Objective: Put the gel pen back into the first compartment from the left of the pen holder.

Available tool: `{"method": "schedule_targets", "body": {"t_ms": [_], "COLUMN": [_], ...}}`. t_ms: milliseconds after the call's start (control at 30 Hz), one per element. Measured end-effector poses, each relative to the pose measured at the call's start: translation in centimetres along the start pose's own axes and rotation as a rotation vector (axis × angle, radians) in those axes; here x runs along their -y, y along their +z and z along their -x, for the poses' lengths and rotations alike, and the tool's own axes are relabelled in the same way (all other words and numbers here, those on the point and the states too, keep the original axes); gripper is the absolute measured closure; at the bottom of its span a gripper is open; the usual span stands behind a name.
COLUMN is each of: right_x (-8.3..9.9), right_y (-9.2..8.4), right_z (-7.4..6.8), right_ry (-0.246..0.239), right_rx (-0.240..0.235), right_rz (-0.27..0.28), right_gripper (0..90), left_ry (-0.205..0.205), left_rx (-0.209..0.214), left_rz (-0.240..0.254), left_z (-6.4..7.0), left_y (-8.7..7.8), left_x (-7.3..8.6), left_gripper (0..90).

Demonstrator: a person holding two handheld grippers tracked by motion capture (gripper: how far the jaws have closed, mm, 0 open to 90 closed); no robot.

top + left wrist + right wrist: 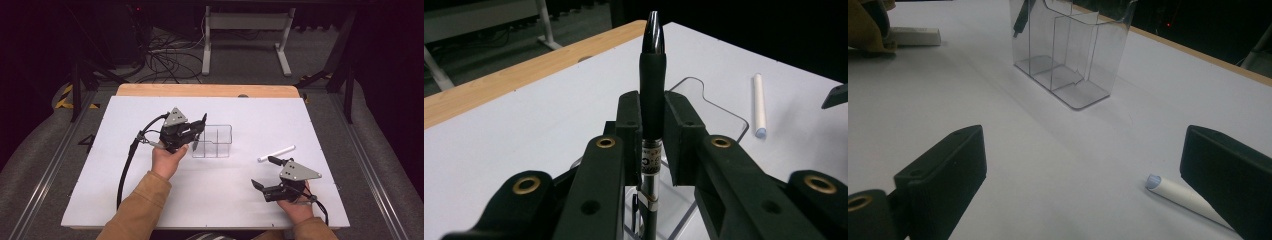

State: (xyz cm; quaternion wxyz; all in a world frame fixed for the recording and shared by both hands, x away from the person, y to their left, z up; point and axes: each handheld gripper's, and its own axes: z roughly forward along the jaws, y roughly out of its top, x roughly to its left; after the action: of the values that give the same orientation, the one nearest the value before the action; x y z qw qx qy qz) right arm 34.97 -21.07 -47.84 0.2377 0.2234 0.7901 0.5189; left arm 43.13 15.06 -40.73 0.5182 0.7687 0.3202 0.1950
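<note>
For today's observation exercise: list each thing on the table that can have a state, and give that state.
Left gripper: shut on the black pen.
Black pen: upright between the jaws, lower end over the clear organizer.
Clear organizer: standing upright; compartments seen in the right gripper view bare.
White tube: lying flat, unheld.
Right gripper: open, tube end just inside one jaw.

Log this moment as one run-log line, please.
left tool: shut on black pen, over clear organizer | right tool: open, holds nothing, beside white tube | tube lies on table
</note>
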Motion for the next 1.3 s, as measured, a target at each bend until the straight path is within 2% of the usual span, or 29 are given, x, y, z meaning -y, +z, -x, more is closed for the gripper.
{"method": "schedule_targets", "body": {"t_ms": [67, 433, 533, 600, 833, 933, 1000, 1100, 1167, 1300], "right_x": [0.0, -0.1, -0.2, -0.2, -0.5, -0.6, -0.8, -1.0, -1.1, -1.3], "right_y": [0.0, -0.6, -0.9, -1.1, -1.6, -1.7, -1.7, -1.7, -1.7, -2.1], "right_z": [0.0, 0.1, 0.3, 0.4, 0.8, 1.0, 1.1, 1.1, 1.1, 1.2], "right_ry": [-0.001, 0.022, 0.037, 0.063, 0.132, 0.173, 0.206, 0.214, 0.217, 0.221], "right_rx": [0.004, 0.016, 0.021, 0.022, 0.055, 0.061, 0.109, 0.139, 0.126, 0.104], "right_rz": [0.004, 0.050, 0.068, 0.078, 0.124, 0.135, 0.141, 0.124, 0.118, 0.101], "right_gripper": [4.5, 1.1, 0.0, 0.0, 0.0, 0.0, 0.1, 0.1, 0.0, 1.9], "left_ry": [0.010, -0.005, -0.008, -0.013, -0.001, 0.002, 0.005, -0.004, -0.010, 0.004], "left_rx": [-0.005, -0.013, -0.016, -0.019, -0.078, -0.090, -0.096, -0.095, -0.093, -0.089], "left_rz": [-0.011, -0.030, -0.024, -0.018, 0.030, 0.046, 0.052, 0.069, 0.080, 0.084], "left_z": [0.0, -0.1, -0.1, -0.1, 0.3, 0.4, 0.4, 0.4, 0.5, 0.9], "left_y": [-0.1, -0.5, -0.7, -1.1, -3.8, -5.1, -5.8, -6.8, -7.4, -8.4], "left_x": [0.0, 0.0, -0.1, -0.2, -0.9, -1.0, -1.0, -1.0, -1.1, -1.0], "left_gripper": [79.0, 77.5, 69.8, 58.2, 32.7, 28.1, 25.9, 24.6, 22.8, 20.3]}}
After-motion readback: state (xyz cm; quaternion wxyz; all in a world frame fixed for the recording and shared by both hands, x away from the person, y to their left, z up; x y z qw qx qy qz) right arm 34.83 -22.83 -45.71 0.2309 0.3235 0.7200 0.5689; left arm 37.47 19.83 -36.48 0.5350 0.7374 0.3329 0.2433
